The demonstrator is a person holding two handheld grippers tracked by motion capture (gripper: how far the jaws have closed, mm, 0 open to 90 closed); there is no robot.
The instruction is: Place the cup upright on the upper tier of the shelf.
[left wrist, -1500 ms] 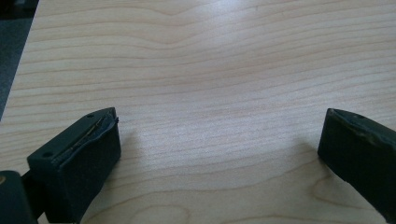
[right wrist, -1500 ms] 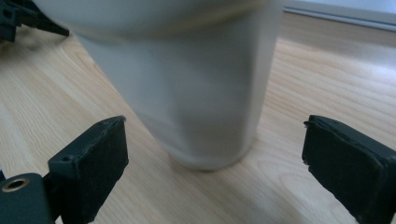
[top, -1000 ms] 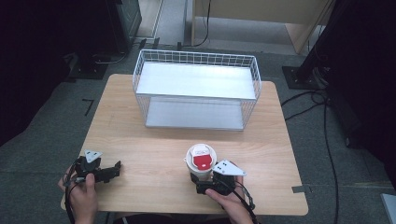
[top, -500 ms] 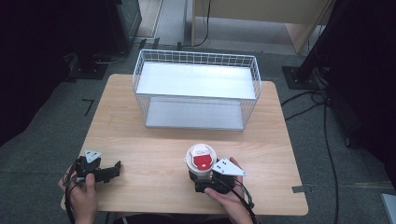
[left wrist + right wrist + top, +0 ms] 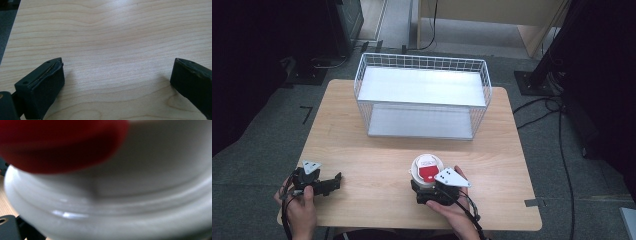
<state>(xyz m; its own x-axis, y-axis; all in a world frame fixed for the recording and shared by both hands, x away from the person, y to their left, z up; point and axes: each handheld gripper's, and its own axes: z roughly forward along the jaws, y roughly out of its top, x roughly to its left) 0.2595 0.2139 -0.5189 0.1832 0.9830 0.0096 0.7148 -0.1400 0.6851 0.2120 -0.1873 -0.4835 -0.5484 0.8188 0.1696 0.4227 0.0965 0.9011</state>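
R gripper (image 5: 428,186) sits at abt 6 o'clock on the table (image 5: 377,150), w/ a white cup-like container (image 5: 426,169) w/ red label btwn its jaws. R gripper view is blurred white wall and red patch right up against the lens, so the container is deep in the jaws; looks pinched, though I can't see the pad contact itself. L gripper (image 5: 331,183) is at abt 8 o'clock near the table's front-left corner, jaws spread wide over bare wood, holding nothing; L gripper view confirms the wide gap.

Risks, as I judge them: container wall looks smooth and rounded, so it could slip or tilt if lifted w/ a light squeeze. Too hard a squeeze might deform it if it's thin plastic, can't tell. If it's top-heavy it may tip on release.

Around: white wire basket (image 5: 422,62) at 12 o'clock, well apart from both grippers, nothing in it that I can see. Its rim stands high, so if the container goes there it must clear the near wall or it'll catch. Table btwn container and basket is bare, nothing blocking. Cables (image 5: 539,112) lie on the floor at 3 o'clock, off the table.
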